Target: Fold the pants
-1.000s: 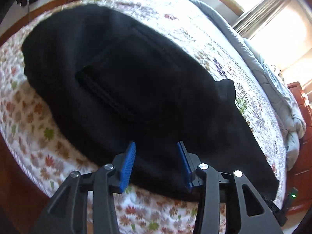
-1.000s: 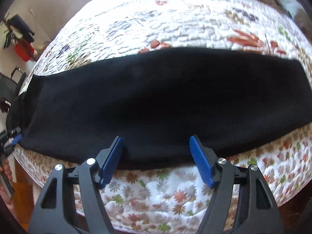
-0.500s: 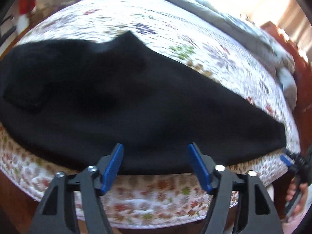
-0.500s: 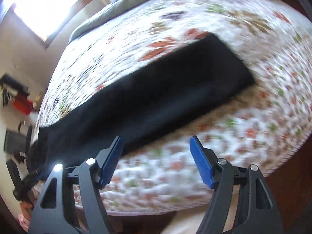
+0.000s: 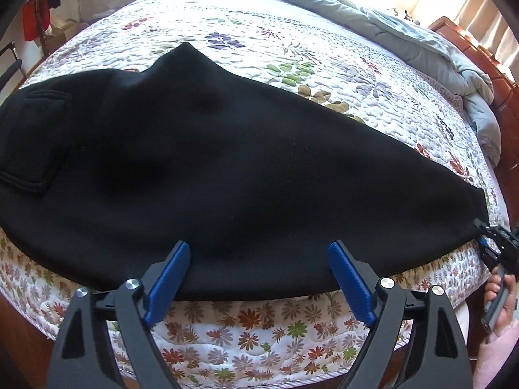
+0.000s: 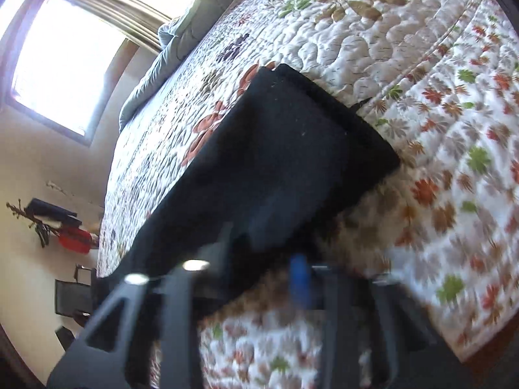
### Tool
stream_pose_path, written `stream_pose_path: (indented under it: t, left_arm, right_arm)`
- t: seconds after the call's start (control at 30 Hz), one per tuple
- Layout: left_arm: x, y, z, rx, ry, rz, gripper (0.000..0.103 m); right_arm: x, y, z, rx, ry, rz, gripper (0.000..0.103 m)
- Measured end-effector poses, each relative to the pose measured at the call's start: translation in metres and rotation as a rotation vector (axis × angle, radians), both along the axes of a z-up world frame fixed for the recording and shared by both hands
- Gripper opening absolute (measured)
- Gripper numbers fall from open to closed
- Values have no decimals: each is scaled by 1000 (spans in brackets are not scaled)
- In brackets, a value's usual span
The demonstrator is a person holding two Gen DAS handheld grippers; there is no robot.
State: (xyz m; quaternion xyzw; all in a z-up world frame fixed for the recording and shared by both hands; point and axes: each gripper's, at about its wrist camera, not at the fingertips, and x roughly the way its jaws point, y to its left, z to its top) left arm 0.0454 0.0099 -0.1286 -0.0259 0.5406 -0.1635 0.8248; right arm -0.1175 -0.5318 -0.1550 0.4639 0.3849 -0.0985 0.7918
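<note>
Black pants (image 5: pixel 227 162) lie flat along the near side of a floral-quilted bed (image 5: pixel 324 48), with the waist and pocket at the left and the leg hem at the right. My left gripper (image 5: pixel 259 246) hovers over the pants' near edge at mid-length. Its jaws are opening wide and the pads press on nothing. My right gripper (image 5: pixel 486 236), held by a hand (image 5: pixel 499 298), is at the near hem corner. In the right wrist view, the right gripper (image 6: pixel 262 253) is blurred and its jaws are closing with the edge of the pants (image 6: pixel 275 149) between them.
A grey duvet (image 5: pixel 405 32) is bunched along the far side of the bed. Reddish wooden furniture (image 5: pixel 506 103) stands at the right. The mattress side (image 5: pixel 259 340) drops away just below the pants. A bright window (image 6: pixel 65 58) and wall clutter (image 6: pixel 71 240) show at the left.
My left gripper moved from the waist area to the pants' middle and its jaws widened. My right gripper slid along to the hem end, rolled, and its jaws came together on the pants' edge.
</note>
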Motion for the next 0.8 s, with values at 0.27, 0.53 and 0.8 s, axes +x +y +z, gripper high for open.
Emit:
stream_pose_path:
  t: [0.27, 0.53, 0.8]
  left_arm:
    - [1, 2, 3, -37, 7, 18, 88]
    - [-8, -2, 14, -47, -5, -21, 91]
    - [0, 11, 3, -61, 38, -18, 91]
  right_arm:
    - [-21, 10, 77, -145, -263, 48, 9]
    - [-16, 0, 22, -69, 7, -3, 10]
    - [2, 7, 41, -160, 137, 1, 10]
